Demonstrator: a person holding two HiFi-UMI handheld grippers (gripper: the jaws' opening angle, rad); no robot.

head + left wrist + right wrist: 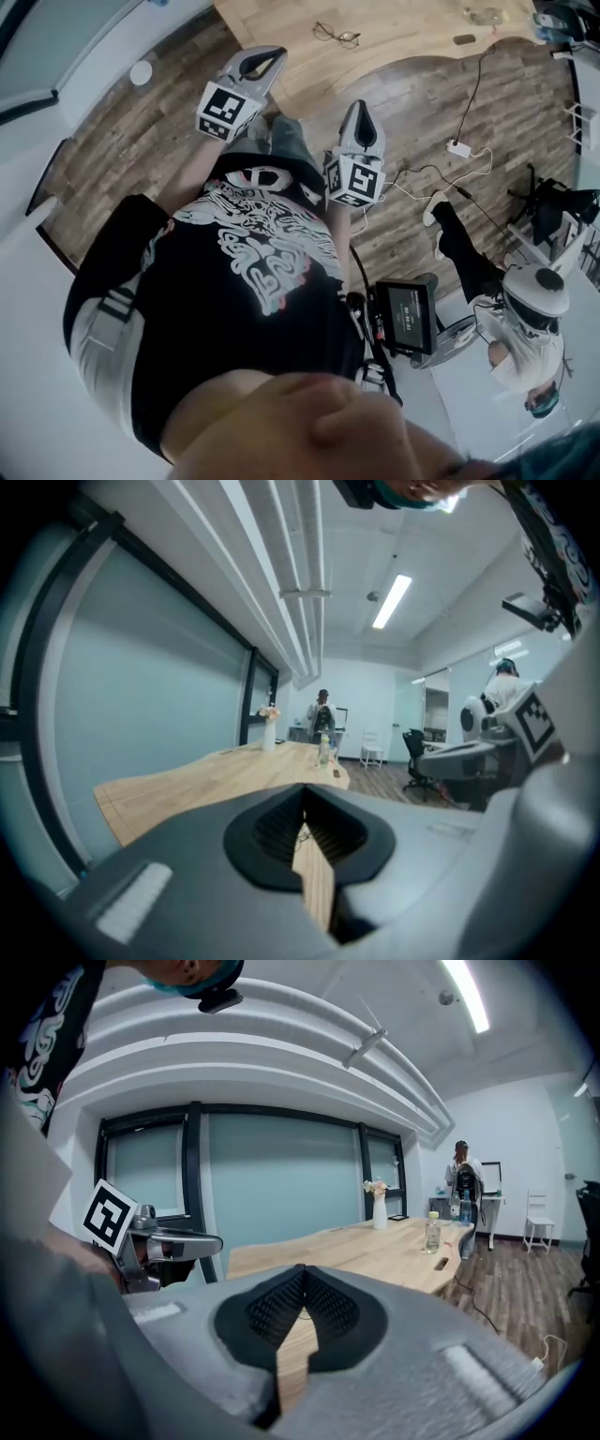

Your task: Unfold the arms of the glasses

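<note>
Glasses (337, 36): thin dark frame, two lenses.
Place: lying flat on the light wooden tabletop (281, 23), near 12 o'clock in the head view.
Arms: too small to tell whether folded or open.

Glasses (337, 36) on the table (412, 33)

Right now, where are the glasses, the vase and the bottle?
glasses (337, 36): head view, middle of the frame.
vase (379, 1215): right gripper view, its white body.
bottle (432, 1234): right gripper view, its clear body.
</note>
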